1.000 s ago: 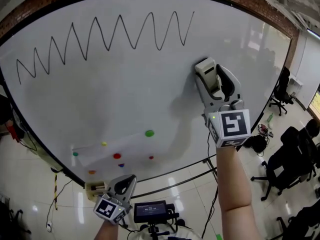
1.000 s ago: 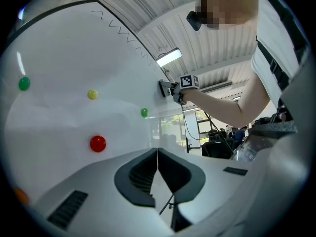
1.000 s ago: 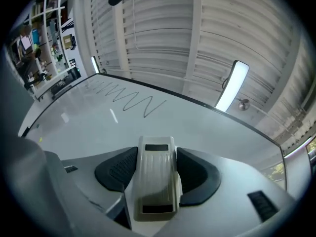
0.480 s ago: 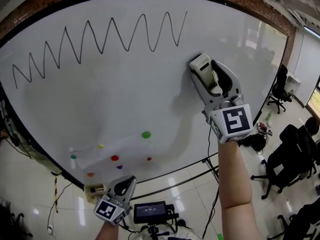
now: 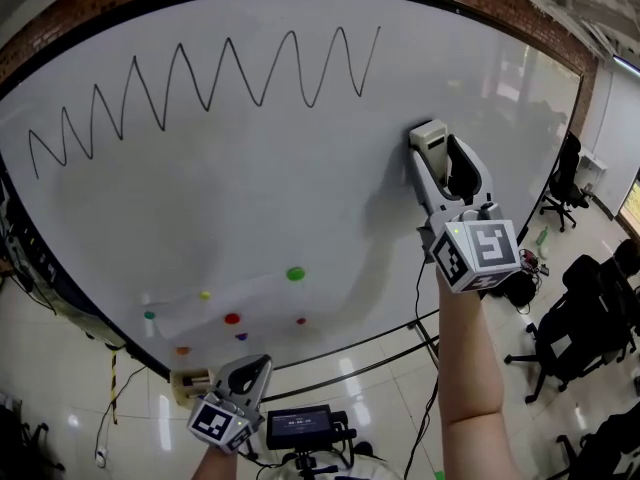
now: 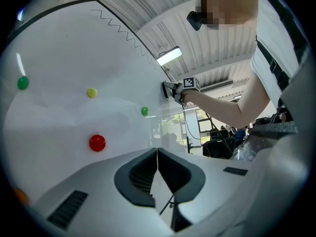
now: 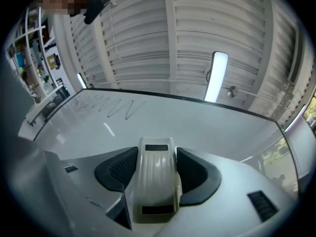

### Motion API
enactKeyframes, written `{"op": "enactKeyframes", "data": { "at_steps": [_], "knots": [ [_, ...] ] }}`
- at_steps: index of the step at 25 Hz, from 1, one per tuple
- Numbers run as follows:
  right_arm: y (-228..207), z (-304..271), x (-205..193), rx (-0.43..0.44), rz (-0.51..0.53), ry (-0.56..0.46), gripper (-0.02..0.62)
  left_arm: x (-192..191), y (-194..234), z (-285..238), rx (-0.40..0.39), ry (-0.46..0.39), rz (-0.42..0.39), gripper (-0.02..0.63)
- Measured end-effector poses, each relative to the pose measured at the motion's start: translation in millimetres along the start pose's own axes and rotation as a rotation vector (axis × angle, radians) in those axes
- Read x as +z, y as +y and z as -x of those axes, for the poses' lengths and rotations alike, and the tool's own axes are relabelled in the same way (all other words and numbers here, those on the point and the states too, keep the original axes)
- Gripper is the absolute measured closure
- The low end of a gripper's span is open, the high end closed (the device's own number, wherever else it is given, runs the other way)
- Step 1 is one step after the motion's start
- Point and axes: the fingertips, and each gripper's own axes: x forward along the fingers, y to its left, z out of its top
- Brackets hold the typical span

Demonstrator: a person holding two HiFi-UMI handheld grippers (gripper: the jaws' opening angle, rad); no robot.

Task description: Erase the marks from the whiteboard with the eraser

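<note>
Nearest, left gripper [image 5: 256, 361] [image 6: 157, 168]: low at the bottom edge of the head view. Its jaws are pressed together with nothing between them.
Screen device [image 5: 300, 424]: a dark box with a lit display, just right of the left gripper.
Right gripper [image 5: 440, 153] [image 7: 157, 172]: raised on an outstretched bare arm and tilted upward. Its jaws are spread wide and clamped on the eraser.
Eraser [image 5: 429, 140] [image 7: 157, 179]: a cream block held lengthwise between the right gripper's pads. Its far end is at the board's surface, below and to the right of the zigzag's right end and apart from it.
Whiteboard [image 5: 250, 198]: large and dark-framed, filling most of the head view.
Magnets: small round dots sit on the lower board, well left of the eraser. They include a green one [image 5: 295, 273], a yellow one [image 5: 204, 294] and a red one [image 5: 232, 318].
Zigzag line [image 5: 200, 78]: black and unbroken, running across the upper board from the left edge toward the right. None of it is wiped.
Office chairs [image 5: 570, 318]: dark, standing on the glossy floor at the far right.
</note>
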Motion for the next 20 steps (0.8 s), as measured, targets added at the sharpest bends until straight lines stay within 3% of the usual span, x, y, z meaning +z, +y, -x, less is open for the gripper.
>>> {"op": "enactKeyframes", "data": {
  "at_steps": [2,5,8,15,20],
  "knots": [
    [31,-3,4,0.101,0.059,-0.018,0.334,-1,-3,-4,-0.007,0.005,-0.001,0.592],
    [69,-4,5,0.214,0.248,-0.009,0.334,-1,-8,-11,-0.018,0.01,-0.005,0.592],
    [65,-3,4,0.245,0.255,0.004,0.336,-1,-11,-15,-0.023,0.013,-0.008,0.592],
    [-30,-2,5,0.095,0.159,-0.076,0.336,1,-15,-23,-0.013,0.029,-0.011,0.591],
    [-93,9,-10,-0.098,0.07,-0.051,0.336,0,-14,-28,-0.002,0.025,-0.011,0.591]
  ]
}}
